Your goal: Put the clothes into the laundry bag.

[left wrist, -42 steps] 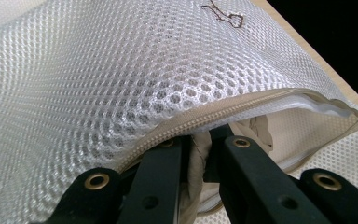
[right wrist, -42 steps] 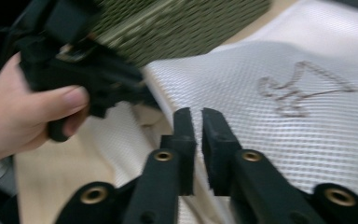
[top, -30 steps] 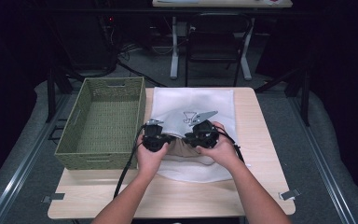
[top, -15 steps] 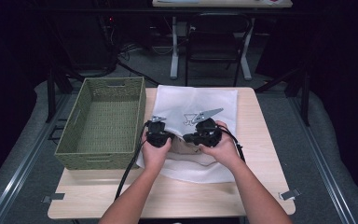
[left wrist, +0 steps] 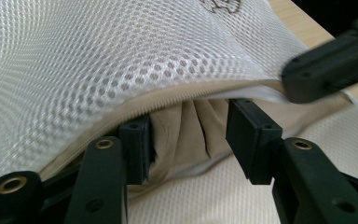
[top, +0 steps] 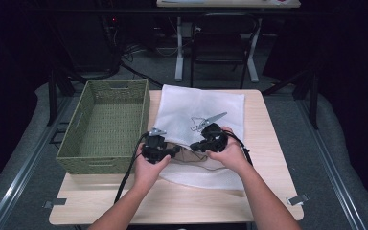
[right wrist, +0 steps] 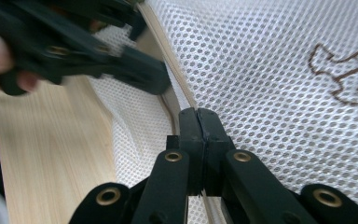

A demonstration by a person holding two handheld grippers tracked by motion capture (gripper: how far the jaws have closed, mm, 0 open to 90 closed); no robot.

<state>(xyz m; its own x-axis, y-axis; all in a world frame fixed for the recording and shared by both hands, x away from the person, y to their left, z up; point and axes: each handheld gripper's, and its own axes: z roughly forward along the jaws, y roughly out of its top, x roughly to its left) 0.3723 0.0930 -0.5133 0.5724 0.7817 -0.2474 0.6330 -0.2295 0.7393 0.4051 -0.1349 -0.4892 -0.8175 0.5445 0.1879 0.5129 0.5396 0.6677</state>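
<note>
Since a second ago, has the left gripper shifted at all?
Yes. In the high view the left gripper has slid toward the person's left and a little nearer them, closer to the green basket. Its jaws have just been opening around beige cloth.

Dark room, grey floor point(top: 345, 158), wooden table point(top: 263, 124), black chair point(top: 223, 48), second table point(top: 230, 4) behind

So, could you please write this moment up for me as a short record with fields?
work in hand: opening a white mesh laundry bag that lies on the wooden table
bag contents: beige cloth showing in the zipper opening
left gripper: jaws apart at the opening with the cloth between them; they have just been opening
right gripper: shut on the bag's zipper edge
beside the bag: green woven basket, to the left in the high view
</note>
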